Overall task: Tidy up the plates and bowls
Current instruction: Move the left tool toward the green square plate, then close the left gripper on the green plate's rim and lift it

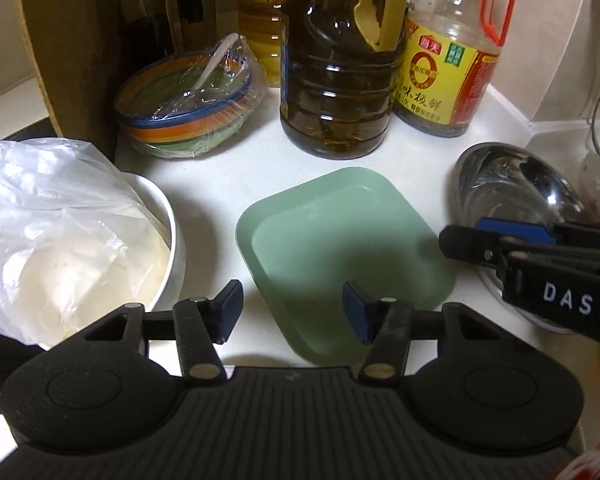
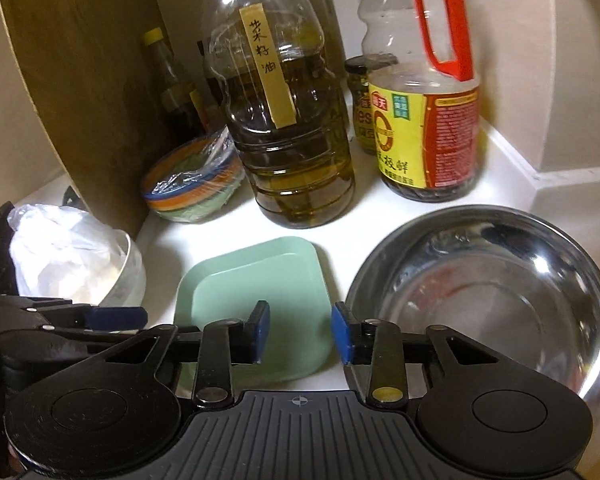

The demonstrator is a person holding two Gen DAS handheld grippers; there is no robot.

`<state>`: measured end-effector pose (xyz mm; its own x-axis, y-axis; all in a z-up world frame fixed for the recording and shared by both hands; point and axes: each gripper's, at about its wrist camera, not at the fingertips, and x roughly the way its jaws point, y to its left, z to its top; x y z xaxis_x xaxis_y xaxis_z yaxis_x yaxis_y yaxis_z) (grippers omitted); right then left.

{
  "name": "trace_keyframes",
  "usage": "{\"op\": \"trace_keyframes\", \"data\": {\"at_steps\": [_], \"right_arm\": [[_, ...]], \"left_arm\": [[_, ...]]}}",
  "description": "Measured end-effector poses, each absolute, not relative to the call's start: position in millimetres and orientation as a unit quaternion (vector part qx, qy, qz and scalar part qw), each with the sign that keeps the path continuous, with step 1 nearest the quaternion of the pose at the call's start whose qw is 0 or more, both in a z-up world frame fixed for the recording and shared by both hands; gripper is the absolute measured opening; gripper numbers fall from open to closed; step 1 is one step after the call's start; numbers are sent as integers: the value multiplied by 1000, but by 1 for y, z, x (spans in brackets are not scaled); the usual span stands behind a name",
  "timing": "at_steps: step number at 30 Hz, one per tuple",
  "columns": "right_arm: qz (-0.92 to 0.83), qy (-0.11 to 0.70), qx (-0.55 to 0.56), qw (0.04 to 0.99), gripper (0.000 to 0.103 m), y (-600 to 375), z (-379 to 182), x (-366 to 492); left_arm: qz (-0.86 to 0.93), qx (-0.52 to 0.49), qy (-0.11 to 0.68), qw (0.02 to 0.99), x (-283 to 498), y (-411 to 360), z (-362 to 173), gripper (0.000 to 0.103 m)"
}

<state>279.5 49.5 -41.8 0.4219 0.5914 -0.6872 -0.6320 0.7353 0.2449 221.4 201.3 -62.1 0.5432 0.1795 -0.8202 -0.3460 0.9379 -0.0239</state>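
A green square plate (image 1: 340,240) lies flat on the white counter; it also shows in the right wrist view (image 2: 256,284). A steel bowl (image 2: 488,296) sits to its right, partly hidden in the left wrist view (image 1: 512,188). My left gripper (image 1: 292,312) is open and empty, its jaws over the plate's near left edge. My right gripper (image 2: 300,332) is open and empty, between the plate's right edge and the steel bowl's left rim; it shows from the side in the left wrist view (image 1: 496,236).
A stack of coloured bowls in plastic wrap (image 1: 192,100) stands at the back left. A white bowl with a plastic bag (image 1: 60,232) is at the left. An oil jug (image 2: 292,128), a sauce bottle (image 2: 428,120) and a wooden board (image 2: 80,80) line the back.
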Motion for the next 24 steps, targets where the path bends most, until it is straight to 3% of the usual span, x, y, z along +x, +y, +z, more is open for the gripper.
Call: {"op": "trace_keyframes", "data": {"at_steps": [6,24], "right_arm": [[367,405,-46,836,25,65,-53,295],[338,412,-146,833,24,104,-72,318]], "left_arm": [[155,-88,468,866,232,204,-69,44],[172,-73,474,861,248,207,-79,35]]}}
